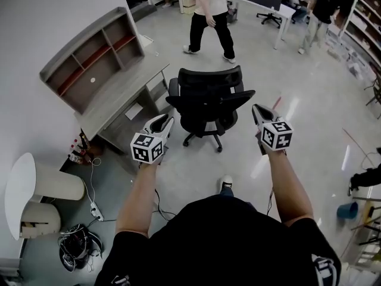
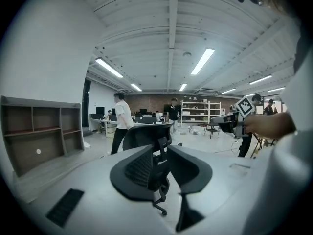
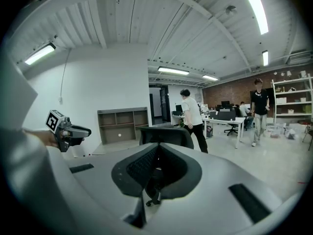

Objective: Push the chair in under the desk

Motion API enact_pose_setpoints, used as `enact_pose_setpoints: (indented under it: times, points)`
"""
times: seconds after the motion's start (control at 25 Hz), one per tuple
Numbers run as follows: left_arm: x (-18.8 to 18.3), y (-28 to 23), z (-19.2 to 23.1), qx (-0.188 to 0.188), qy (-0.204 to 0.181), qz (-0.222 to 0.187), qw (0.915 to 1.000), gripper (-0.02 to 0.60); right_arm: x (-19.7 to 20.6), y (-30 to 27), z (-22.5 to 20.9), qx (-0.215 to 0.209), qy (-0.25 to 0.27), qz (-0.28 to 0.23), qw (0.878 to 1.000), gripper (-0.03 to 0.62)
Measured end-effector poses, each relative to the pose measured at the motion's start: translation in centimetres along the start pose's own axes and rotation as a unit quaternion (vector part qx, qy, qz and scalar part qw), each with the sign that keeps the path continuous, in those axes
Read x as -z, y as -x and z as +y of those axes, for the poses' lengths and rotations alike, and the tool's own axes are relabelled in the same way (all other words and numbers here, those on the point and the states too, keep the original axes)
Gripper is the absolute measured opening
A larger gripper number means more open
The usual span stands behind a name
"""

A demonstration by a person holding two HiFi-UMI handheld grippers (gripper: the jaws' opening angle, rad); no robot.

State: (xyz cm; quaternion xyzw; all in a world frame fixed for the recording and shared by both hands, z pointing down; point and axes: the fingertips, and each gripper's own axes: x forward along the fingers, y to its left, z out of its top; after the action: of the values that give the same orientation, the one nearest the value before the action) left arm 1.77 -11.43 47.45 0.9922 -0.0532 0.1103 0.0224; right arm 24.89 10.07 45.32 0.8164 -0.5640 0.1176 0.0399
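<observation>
A black office chair stands on the floor with its back toward me, a little out from the grey desk, which carries a shelf unit. My left gripper is held near the chair's left side, apart from it, jaws slightly open with nothing between them. My right gripper hovers off the chair's right armrest, shut and empty. In the left gripper view the chair shows past the fingers. The right gripper view shows the chair straight ahead.
A person walks just beyond the chair. Farther back stand a white table and more people. A power strip with cables lies on the floor at the left by a white round stand. A blue bucket sits at the right.
</observation>
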Motion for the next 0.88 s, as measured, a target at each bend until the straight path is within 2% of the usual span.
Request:
enact_pose_setpoints:
  times: [0.56,0.88]
  points:
    - [-3.9,-13.4,7.1,-0.050,0.005,0.015,0.9986,0.097,-3.3,-15.0,-9.9,-0.052,0.001,0.015,0.999,-0.002]
    - [-5.3,-20.1,8.4,-0.066,0.008,0.010,0.9977,0.097,-4.3,-20.1,-15.0,-0.066,0.006,0.021,0.998,0.000]
